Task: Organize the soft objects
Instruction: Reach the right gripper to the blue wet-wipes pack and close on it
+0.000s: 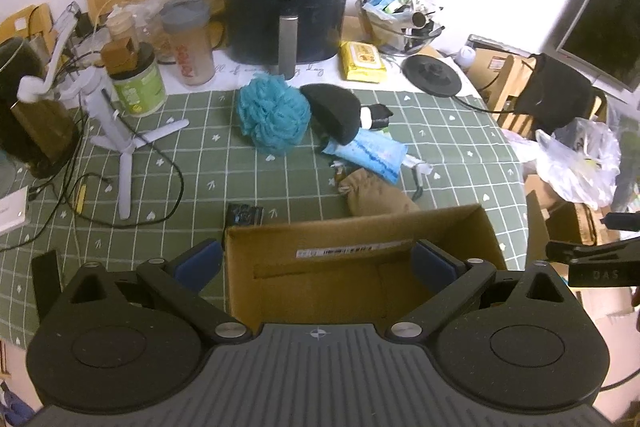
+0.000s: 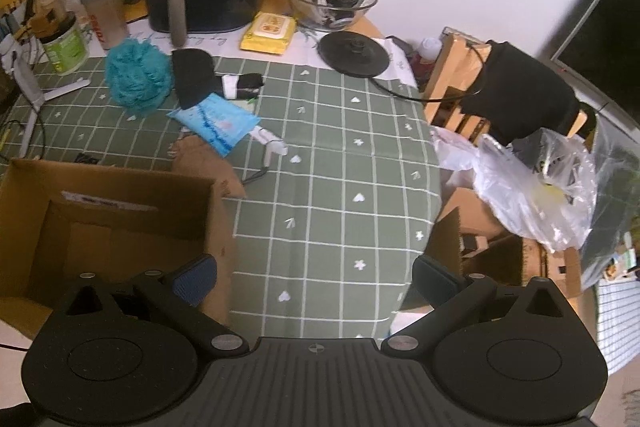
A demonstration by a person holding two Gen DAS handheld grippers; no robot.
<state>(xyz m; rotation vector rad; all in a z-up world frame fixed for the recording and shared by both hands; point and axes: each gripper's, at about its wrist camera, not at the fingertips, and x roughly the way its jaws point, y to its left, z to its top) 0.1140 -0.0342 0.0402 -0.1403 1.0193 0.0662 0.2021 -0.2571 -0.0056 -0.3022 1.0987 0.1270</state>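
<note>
At lower centre the box (image 1: 360,267) looks empty, both claws (image 1: 316,259) (image 2: 316,275) gape with nothing held, while loofah (image 1: 272,115), black cloth (image 1: 336,111), blue pack (image 1: 368,153) and tan pouch (image 1: 376,197) lie mid-frame on the desk (image 1: 200,155), so sorting seems unstarted.

Each black tool (image 1: 316,261) (image 2: 314,277) has blue-padded fingers (image 1: 200,261), silver screws and a ribbed grey base.

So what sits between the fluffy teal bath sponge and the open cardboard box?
Only bare green checked tablecloth, in both wrist views, between sponge and box.
</note>
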